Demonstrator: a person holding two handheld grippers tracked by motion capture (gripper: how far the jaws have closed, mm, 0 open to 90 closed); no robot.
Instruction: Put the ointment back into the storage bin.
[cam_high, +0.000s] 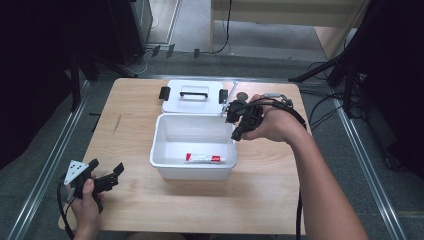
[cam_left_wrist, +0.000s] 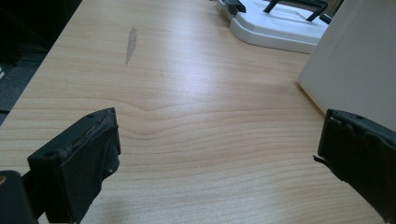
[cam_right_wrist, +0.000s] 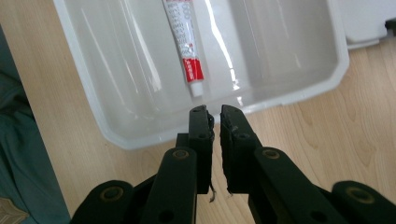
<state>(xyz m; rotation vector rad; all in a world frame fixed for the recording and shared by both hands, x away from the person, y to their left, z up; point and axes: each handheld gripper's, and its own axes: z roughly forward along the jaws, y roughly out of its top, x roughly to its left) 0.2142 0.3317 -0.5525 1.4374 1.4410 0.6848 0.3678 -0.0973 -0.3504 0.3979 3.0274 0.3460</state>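
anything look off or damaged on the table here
Only a small thing: the table has a grey scuff mark on its wood, left of the open white box. The tube lies flat inside the box; nothing is spilled.

The high view looked forward and down from above the person's side, taking in the whole light wooden table (cam_high: 140, 200) and grey floor beyond. The left gripper view sat low and close over the tabletop, facing across it toward the flat white plastic lid with a black handle (cam_left_wrist: 280, 28). The right gripper view looked steeply down at close range into the open white plastic box (cam_right_wrist: 116, 135). All three views shared that box and the table
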